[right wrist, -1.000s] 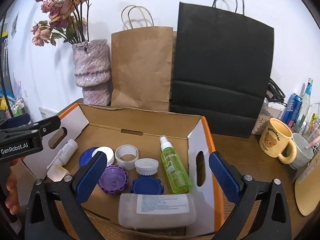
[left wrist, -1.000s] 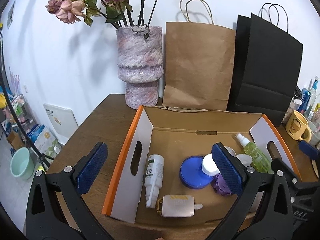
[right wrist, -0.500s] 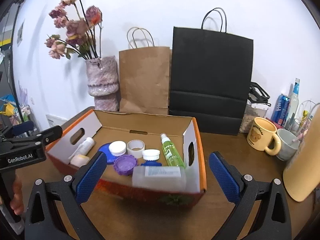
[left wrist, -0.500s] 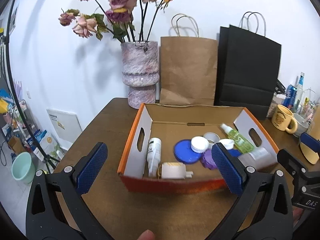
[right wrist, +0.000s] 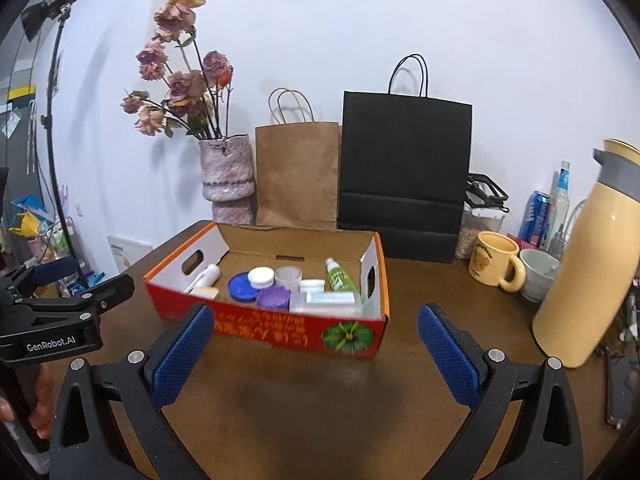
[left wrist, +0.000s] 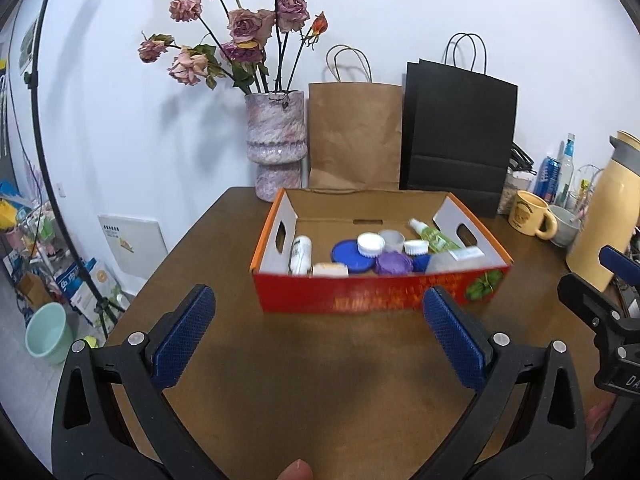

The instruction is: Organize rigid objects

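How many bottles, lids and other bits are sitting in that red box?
Bottles: 4 (white bottle, beige bottle, green spray bottle, clear bottle)
Lids: 5 (large blue lid, small blue lid, purple lid, left white cap, right white cap)
Pale ring: 1
Total: 10

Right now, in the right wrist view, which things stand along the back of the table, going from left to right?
Mottled pink vase with dried roses → brown paper bag → black paper bag → yellow bear mug → grey cup → tall cream thermos jug.
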`<control>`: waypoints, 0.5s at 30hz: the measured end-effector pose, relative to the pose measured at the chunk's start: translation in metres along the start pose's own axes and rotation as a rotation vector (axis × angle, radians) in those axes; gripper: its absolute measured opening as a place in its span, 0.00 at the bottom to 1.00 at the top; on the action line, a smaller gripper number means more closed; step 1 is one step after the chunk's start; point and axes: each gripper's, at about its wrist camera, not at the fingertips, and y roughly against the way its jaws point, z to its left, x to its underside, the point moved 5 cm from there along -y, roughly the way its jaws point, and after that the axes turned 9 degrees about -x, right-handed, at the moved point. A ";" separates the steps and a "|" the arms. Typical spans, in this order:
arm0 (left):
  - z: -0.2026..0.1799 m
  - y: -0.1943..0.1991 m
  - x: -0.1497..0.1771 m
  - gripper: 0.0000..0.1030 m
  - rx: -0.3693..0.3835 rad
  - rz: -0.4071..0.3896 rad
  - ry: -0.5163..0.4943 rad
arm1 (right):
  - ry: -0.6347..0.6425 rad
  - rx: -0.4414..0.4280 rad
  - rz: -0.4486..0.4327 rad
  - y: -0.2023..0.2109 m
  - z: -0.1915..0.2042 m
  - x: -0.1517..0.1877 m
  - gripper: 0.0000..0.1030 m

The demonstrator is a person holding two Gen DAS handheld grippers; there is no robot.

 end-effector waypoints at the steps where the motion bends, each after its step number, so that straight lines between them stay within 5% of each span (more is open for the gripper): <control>1: 0.001 0.004 0.003 1.00 -0.001 0.000 0.000 | -0.001 -0.001 0.000 0.005 0.001 0.002 1.00; 15: 0.006 0.049 0.046 1.00 0.019 0.015 -0.015 | -0.027 -0.007 -0.002 0.057 0.012 0.043 1.00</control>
